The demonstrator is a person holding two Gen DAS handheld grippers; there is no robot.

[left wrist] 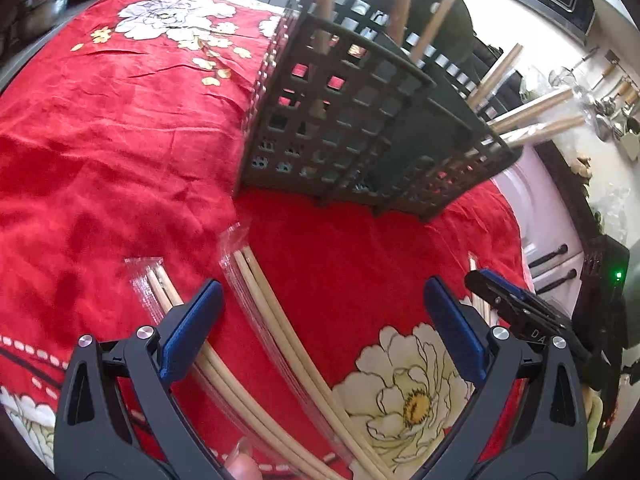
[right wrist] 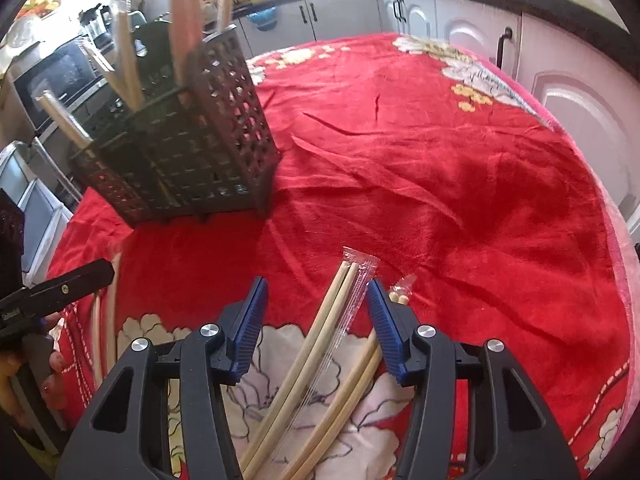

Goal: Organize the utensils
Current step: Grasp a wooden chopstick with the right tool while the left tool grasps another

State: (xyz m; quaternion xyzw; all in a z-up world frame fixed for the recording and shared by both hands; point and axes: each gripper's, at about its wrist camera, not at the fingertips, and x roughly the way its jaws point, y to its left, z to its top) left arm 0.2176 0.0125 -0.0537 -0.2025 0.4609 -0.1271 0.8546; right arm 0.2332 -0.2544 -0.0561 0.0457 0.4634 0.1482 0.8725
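Near the dark slotted caddy (left wrist: 352,120), my left gripper (left wrist: 320,328) hangs open over wrapped chopsticks (left wrist: 276,320) on the red cloth (left wrist: 100,140). Nearer than the caddy (right wrist: 180,140), my right gripper (right wrist: 316,328) gapes astride a chopstick pair (right wrist: 320,340); the slick sleeve may slip, I think.

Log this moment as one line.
left gripper: open | right gripper: open | wrapped chopsticks: on cloth | caddy: holds chopsticks

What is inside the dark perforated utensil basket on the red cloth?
Inside the basket stand several wooden chopsticks, their upper ends leaning out above the rim. Their lower ends are mostly hidden by the perforated walls, so the count stays unclear.
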